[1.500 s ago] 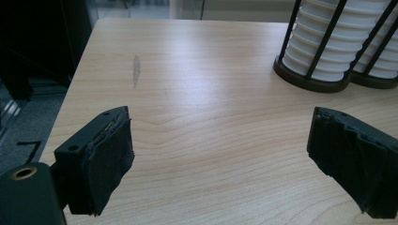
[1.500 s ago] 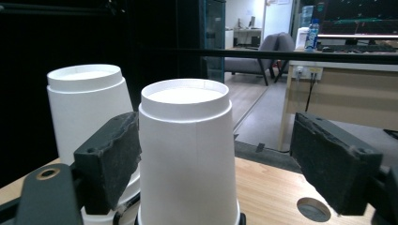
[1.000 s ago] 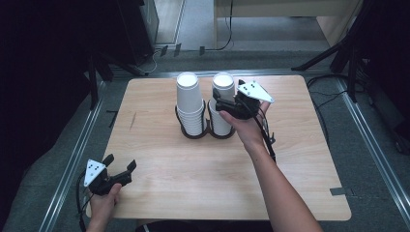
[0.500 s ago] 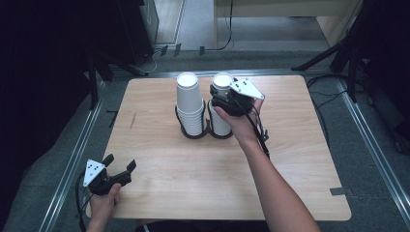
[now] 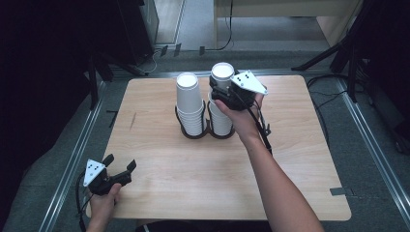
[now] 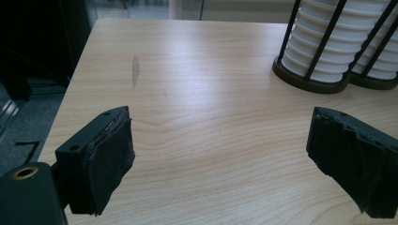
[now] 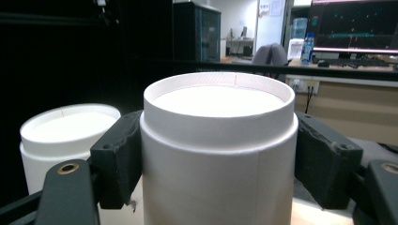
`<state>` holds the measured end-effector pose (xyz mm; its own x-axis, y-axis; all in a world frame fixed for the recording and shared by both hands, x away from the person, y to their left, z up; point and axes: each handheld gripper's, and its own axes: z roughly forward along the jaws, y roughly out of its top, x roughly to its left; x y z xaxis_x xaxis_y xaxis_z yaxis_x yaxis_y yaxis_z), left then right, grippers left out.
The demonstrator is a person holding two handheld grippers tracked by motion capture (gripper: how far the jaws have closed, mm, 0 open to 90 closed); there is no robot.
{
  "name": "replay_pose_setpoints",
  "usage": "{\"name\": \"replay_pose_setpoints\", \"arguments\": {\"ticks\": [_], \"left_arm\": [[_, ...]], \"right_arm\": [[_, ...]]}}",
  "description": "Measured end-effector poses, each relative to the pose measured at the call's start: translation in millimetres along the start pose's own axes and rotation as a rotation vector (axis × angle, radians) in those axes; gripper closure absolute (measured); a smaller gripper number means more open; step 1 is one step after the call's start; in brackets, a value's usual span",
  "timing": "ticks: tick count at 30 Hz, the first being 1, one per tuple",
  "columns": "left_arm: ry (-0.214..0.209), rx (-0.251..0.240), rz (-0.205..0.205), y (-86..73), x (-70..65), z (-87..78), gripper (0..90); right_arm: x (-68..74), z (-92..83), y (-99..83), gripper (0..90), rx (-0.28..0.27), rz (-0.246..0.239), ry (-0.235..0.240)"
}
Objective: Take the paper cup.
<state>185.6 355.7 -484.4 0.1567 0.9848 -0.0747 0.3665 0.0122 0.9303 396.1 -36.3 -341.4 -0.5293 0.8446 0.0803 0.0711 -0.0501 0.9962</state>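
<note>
right gripper (image 5: pixel 223 92) | jaws have just closed, pads pinching the top cup (image 7: pixel 218 140) on both sides; cup upside down atop the right stack (image 5: pixel 221 118) at the table's (image 5: pixel 300 159) far middle | left gripper (image 5: pixel 118 169) | jaws spread, nothing between; near-left table edge

A pale wooden desk (image 5: pixel 159 174) carries a black wire cup holder (image 5: pixel 203 133) with two stacks of white paper cups, directly below the right hand-held gripper (image 5: pixel 220 94) and well beyond the left hand-held gripper (image 5: pixel 118 166).
</note>
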Motion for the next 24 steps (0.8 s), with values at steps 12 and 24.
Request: {"name": "replay_pose_setpoints", "arguments": {"ticks": [12, 24], "left_arm": [[-0.001, 0.001, -0.001, 0.0, -0.2, 0.1, 7.5], [-0.002, 0.001, 0.004, 0.1, 0.1, 0.0, 7.5]], "right_arm": [[-2.5, -3.0, 18.2, 24.8, -0.083, 0.010, 0.000], [8.8, -8.8, 43.0, 24.7, -0.141, -0.036, 0.016]]}}
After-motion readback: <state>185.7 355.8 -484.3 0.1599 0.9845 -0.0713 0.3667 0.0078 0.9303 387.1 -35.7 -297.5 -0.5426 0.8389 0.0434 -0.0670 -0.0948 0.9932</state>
